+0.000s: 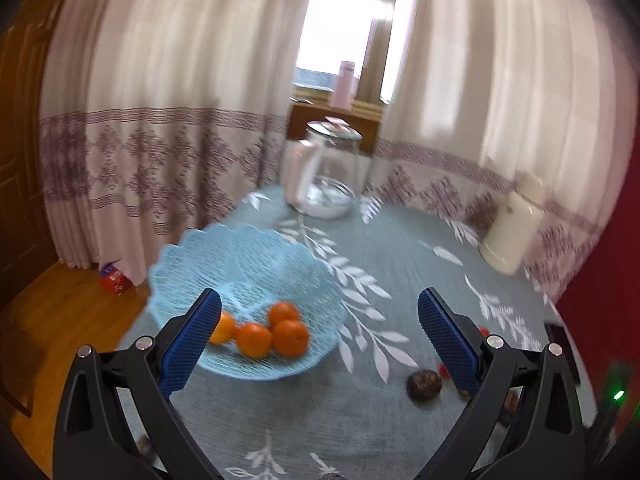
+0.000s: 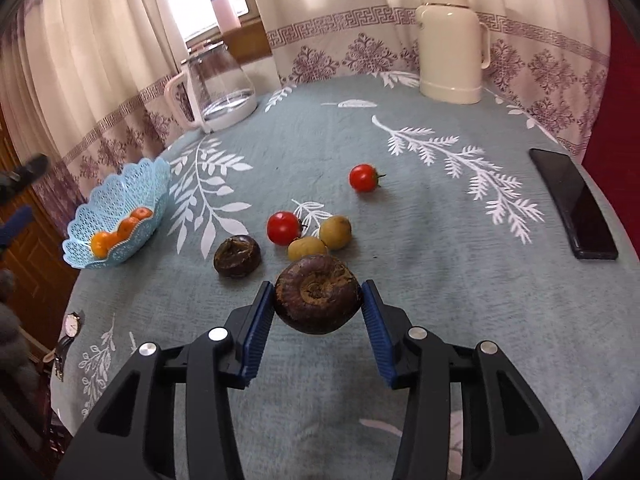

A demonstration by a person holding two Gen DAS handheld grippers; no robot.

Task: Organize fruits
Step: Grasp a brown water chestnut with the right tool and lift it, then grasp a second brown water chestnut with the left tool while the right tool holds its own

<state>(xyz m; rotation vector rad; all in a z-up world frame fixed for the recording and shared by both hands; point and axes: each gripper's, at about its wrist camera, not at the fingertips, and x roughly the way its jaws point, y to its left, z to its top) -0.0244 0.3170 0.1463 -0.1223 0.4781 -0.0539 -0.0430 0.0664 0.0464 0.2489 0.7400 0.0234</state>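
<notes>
**Dark fruit pinched over a leaf-print tablecloth**

Pale curtains (image 2: 100, 48) with a purple patterned band hang behind a round table (image 2: 420, 240) covered in a grey-blue cloth printed with white leaves. A window gap lets in bright light, and a pink bottle (image 2: 225, 8) stands on the sill. Wooden floor shows at the near left of the left wrist view.

The right gripper (image 2: 318, 300) has its blue fingers pressed against both sides of a dark brown round fruit (image 2: 318, 294), holding it above the cloth at the near middle of the table. The left gripper (image 1: 319, 330) has its fingers spread wide with nothing between them; it hovers near the blue basket (image 1: 224, 256), and its left finger overlaps the basket's near rim in that view.

The basket sits at the left edge of the table and holds four oranges (image 1: 290, 336). A second dark brown fruit (image 2: 237, 256) lies on the cloth to the left of the held one. Just beyond are two yellow-green fruits (image 2: 335, 232), touching each other, with a red tomato (image 2: 283, 227) beside them and another tomato (image 2: 363, 177) farther off.

A glass jug (image 2: 218, 80) with a white handle stands at the far left and a cream flask (image 2: 448, 40) at the far right. A black phone (image 2: 572, 204) lies at the right edge, and a wristwatch (image 2: 70, 328) at the near left edge.
</notes>
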